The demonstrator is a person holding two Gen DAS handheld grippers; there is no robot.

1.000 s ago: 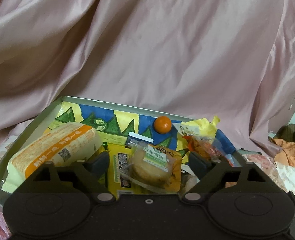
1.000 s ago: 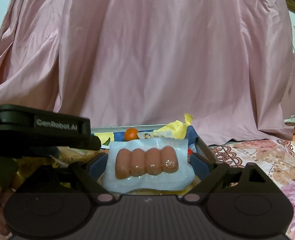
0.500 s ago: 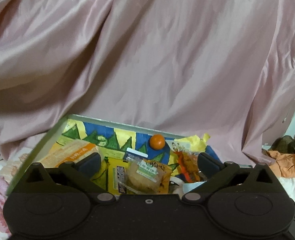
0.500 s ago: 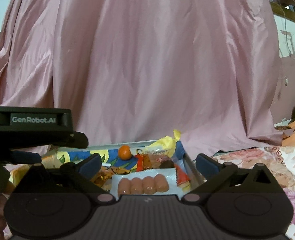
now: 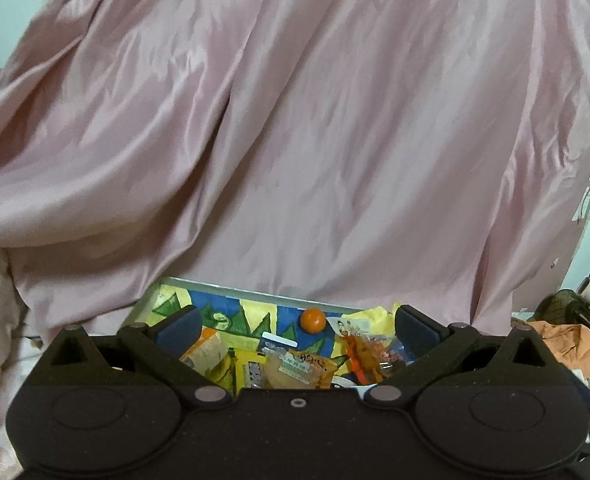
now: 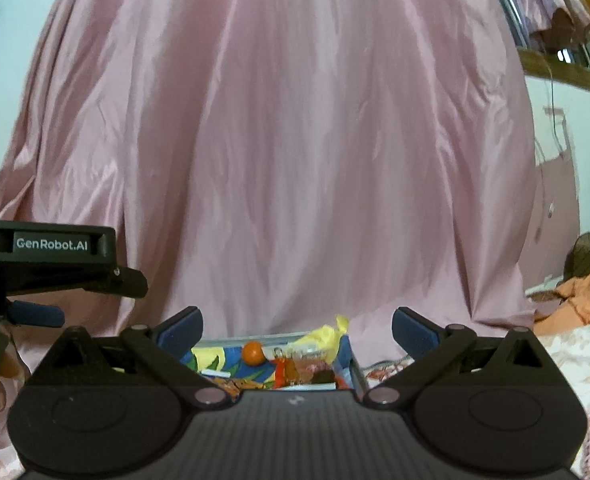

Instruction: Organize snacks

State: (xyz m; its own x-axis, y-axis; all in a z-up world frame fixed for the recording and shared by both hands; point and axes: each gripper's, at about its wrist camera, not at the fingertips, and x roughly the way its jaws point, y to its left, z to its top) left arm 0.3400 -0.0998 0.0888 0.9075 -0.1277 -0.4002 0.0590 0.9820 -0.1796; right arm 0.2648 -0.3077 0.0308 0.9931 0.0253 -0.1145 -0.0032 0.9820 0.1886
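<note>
Both grippers, left gripper and right gripper, stand spread and empty. The snacks lie in the tray, lower centre of both views. Judged light, crinkly, slippery packets (orange rolls); grip wrapper edges.

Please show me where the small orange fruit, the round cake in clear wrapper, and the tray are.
small orange fruit (image 5: 312,319), left wrist view, its middle.
round cake (image 5: 291,370), left wrist view, its label.
tray (image 5: 231,289), left wrist view, far rim.

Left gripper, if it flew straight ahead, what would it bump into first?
Probably the pink cloth hanging behind the tray. The left gripper points above the snacks, jaws open and empty, so nothing nearer seems to block it, though depth is hard to judge.
</note>
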